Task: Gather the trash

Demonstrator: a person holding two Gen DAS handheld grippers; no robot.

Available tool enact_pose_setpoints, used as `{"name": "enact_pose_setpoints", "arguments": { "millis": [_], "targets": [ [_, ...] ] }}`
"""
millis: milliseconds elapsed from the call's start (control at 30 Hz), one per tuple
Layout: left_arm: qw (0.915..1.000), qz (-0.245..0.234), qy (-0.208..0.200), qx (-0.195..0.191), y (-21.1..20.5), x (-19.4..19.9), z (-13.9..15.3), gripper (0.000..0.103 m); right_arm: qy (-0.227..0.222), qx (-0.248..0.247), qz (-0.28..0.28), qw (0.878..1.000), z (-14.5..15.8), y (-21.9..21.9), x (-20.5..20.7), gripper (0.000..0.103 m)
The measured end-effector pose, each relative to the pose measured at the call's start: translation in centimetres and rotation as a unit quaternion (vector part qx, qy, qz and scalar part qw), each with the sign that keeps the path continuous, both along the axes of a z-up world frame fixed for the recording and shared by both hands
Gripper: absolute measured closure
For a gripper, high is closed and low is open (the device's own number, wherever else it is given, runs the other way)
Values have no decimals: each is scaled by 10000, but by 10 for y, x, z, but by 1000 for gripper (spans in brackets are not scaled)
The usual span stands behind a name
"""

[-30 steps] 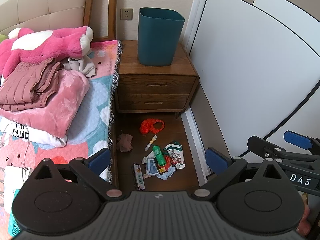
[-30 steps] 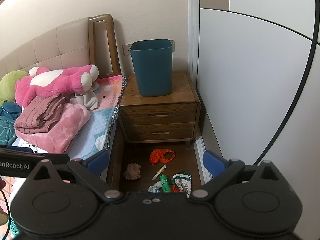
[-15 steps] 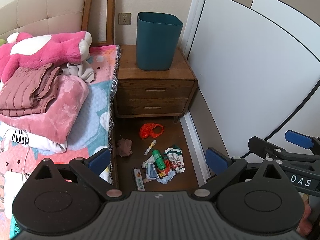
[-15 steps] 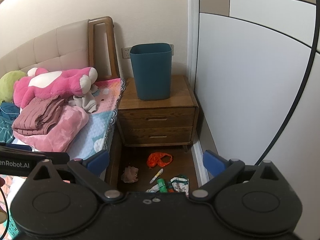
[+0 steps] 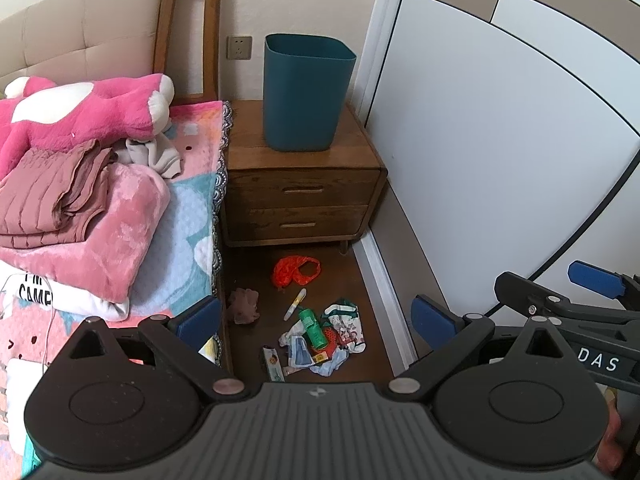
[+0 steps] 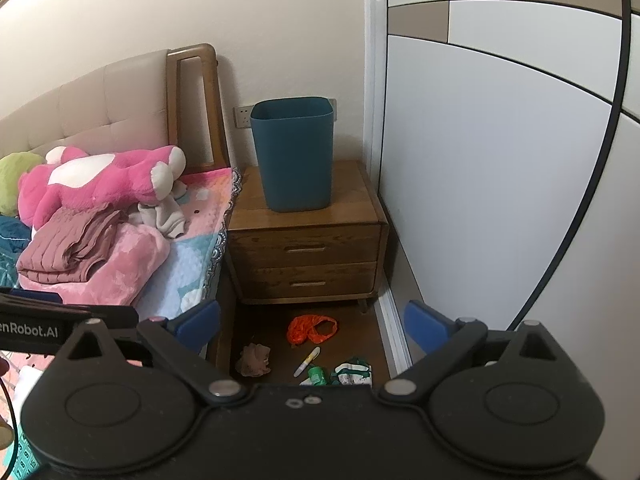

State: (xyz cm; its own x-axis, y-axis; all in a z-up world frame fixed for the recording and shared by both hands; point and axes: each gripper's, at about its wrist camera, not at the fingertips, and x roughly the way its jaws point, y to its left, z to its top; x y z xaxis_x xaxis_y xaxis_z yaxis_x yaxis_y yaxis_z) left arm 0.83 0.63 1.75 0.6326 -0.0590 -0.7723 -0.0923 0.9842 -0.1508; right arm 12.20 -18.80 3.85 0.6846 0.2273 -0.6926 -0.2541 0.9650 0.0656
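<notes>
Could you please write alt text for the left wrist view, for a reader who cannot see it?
Trash litters the wooden floor between a bed and wardrobe: an orange net bag, green bottle, crumpled tissue and wrappers. A teal bin stands on the nightstand behind. The open left gripper frames the foreground.

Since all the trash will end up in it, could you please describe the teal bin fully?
The teal bin is a smooth, plastic-looking wastebasket, rectangular with rounded corners, tapering towards its base. It has no lid or liner, and the interior that shows looks empty. It stands upright on the wooden nightstand, towards the back, near the wall socket. Nothing else touches it.
</notes>
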Motion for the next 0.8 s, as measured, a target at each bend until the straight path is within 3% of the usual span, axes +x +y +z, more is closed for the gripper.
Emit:
{"name": "enact_pose_setpoints", "arguments": {
  "millis": [467, 667, 800],
  "targets": [
    [9999, -10, -83, -81, -9, 26, -1, 1, -104, 43, -76, 9999, -4, -7, 23, 3],
    [9996, 170, 44, -210, -20, 62, -11, 1, 30, 148, 95, 9998, -22, -17, 68, 4],
    [9973, 625, 276, -254, -26, 94, -27, 1, 198, 219, 377, 9989, -43, -20, 109, 4]
  ]
}}
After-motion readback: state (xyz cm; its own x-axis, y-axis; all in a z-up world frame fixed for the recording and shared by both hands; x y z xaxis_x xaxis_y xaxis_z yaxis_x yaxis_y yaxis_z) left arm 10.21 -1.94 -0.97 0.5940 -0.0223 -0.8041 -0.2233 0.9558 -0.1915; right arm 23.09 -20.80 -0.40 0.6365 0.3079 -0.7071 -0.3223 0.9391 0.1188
